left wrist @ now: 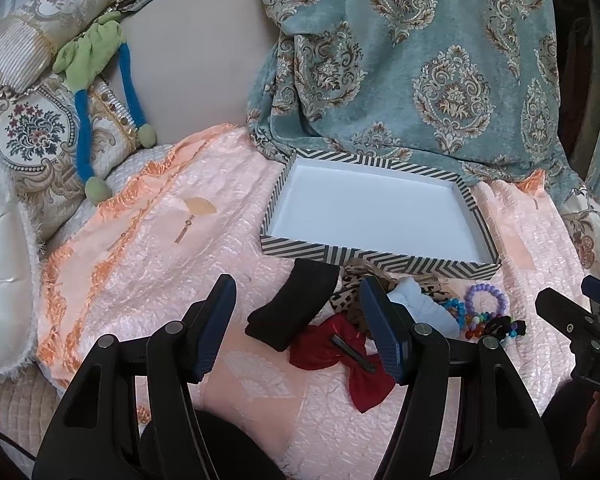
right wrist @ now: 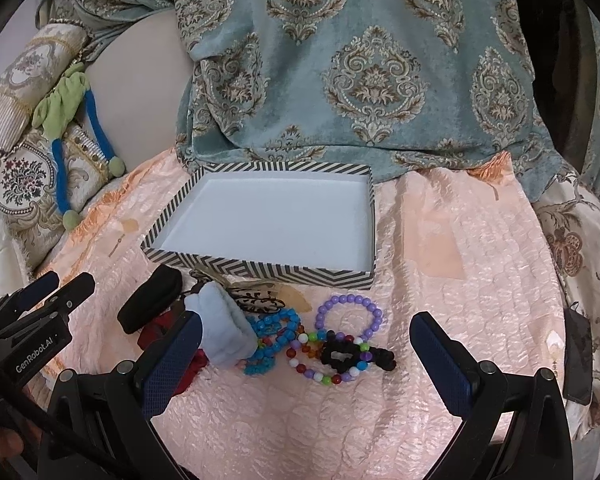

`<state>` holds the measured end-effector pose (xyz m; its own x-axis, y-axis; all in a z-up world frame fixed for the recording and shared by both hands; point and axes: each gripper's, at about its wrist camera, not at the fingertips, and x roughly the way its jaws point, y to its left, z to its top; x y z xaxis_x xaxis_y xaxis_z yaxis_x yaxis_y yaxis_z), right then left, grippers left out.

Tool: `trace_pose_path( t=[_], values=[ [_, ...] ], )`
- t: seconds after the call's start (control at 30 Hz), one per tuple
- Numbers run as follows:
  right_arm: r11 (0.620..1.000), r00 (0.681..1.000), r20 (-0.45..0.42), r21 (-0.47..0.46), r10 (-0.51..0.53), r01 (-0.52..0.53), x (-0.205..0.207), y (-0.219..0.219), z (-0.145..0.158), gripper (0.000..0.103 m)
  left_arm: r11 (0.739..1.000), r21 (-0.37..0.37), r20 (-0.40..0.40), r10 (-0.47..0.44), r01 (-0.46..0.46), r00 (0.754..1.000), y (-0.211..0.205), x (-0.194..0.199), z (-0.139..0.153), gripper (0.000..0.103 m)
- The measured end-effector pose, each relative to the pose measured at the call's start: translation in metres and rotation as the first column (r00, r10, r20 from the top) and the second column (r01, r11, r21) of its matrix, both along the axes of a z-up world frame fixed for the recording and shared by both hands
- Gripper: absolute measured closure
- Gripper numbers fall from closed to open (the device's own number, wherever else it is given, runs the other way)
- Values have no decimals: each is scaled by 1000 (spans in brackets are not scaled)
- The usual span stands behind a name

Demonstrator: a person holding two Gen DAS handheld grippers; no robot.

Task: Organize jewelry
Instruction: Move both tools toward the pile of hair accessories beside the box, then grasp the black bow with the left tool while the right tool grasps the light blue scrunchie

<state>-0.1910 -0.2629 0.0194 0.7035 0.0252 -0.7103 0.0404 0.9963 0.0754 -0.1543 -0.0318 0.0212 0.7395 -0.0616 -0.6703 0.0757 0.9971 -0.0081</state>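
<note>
Striped box (right wrist: 268,270) front wall touching accessories, both tongs (left wrist: 298,330) (right wrist: 306,364) spread wide

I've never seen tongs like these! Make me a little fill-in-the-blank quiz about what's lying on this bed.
1. The striped box has ____ inside it.
2. The purple bead bracelet lies on the ____ bedspread.
3. Both the left tongs and the right tongs are ____, holding nothing.
4. The bow with a clip is ____ in colour.

Missing words: nothing; pink; open; red
</note>
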Motion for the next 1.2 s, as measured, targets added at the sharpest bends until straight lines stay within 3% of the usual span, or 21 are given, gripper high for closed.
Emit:
trace_pose_path(
  t=[0.43,0.6,0.77,0.83,0.9,0.97,1.13,1.2],
  values=[
    [995,994,-48,18,99,-99,10,12,-23,0,999,-20,-64,38,-40,997,28,12,-17,38],
    [977,973,-83,-1,214,-215,22,36,-42,16,997,-62,-118,44,-51,992,41,21,-29,38],
    [958,952,-109,24,286,-285,37,52,-62,19,996,-84,-189,9,-26,982,41,36,-47,38],
    [952,946,-111,24,305,-304,43,56,-68,25,996,-92,-218,-15,-5,976,37,44,-56,38],
    [946,939,-117,32,325,-323,49,60,-74,44,996,-91,-233,-30,9,972,33,52,-63,38],
    [941,931,-137,46,339,-336,57,61,-84,54,997,-78,-244,-41,22,969,29,63,-71,38],
    [932,924,-123,63,362,-357,63,58,-94,73,997,-49,-294,-75,63,953,20,88,-93,38],
    [930,925,-107,84,366,-358,61,53,-91,81,994,-90,-309,-92,68,947,22,94,-101,40]
  ],
)
